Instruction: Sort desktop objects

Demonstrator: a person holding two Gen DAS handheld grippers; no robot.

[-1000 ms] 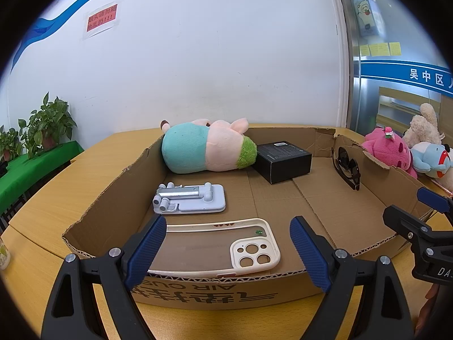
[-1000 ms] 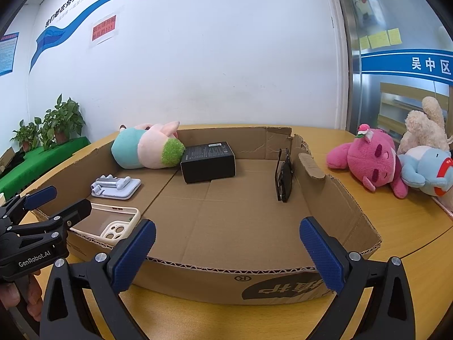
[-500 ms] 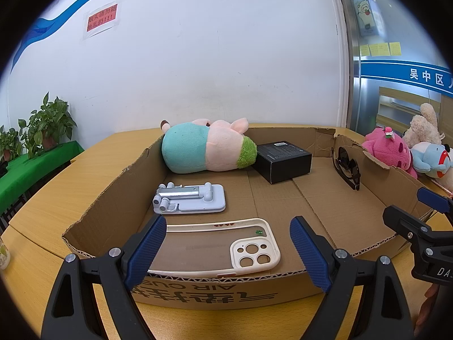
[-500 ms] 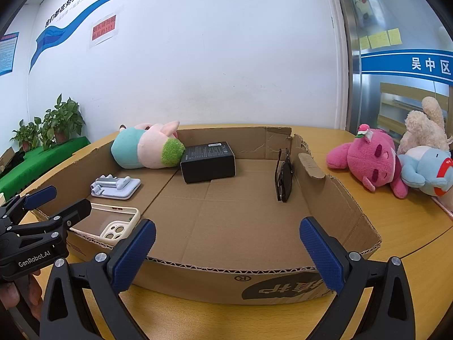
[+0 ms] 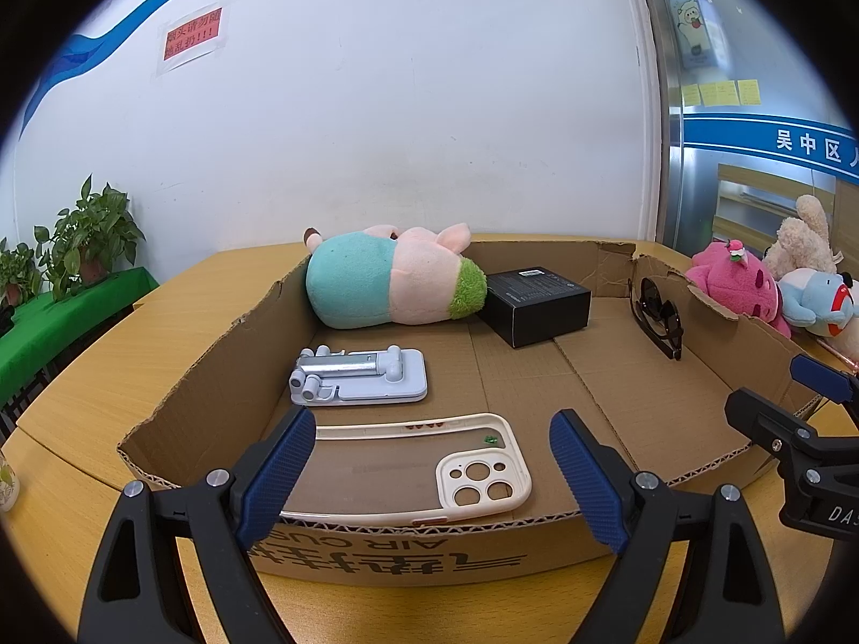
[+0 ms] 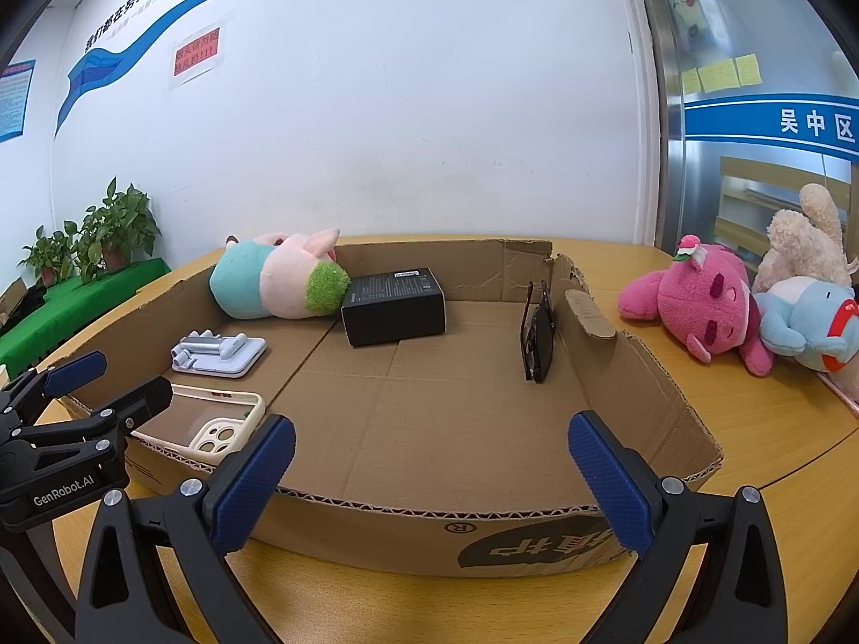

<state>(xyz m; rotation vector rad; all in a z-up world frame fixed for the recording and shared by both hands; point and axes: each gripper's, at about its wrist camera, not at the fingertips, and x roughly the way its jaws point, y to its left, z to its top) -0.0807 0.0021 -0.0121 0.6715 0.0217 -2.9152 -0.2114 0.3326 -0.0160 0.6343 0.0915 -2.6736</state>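
A shallow cardboard tray (image 5: 408,547) (image 6: 633,370) sits on the wooden table. Inside lie a cream phone case (image 5: 419,469) (image 6: 215,421), a pale blue phone stand (image 5: 359,375) (image 6: 220,354), a teal-and-pink plush (image 5: 386,284) (image 6: 274,282), a black box (image 5: 537,306) (image 6: 394,306) and black sunglasses (image 5: 660,322) (image 6: 539,335) leaning on the right wall. My left gripper (image 5: 432,475) (image 6: 80,392) is open and empty at the tray's front left edge. My right gripper (image 6: 432,475) (image 5: 778,397) is open and empty at the front right edge.
A pink plush (image 6: 698,306) (image 5: 741,284), a blue plush (image 6: 805,322) and a beige plush (image 6: 805,236) lie on the table right of the tray. Potted plants (image 6: 107,231) stand far left on a green surface. A white wall is behind.
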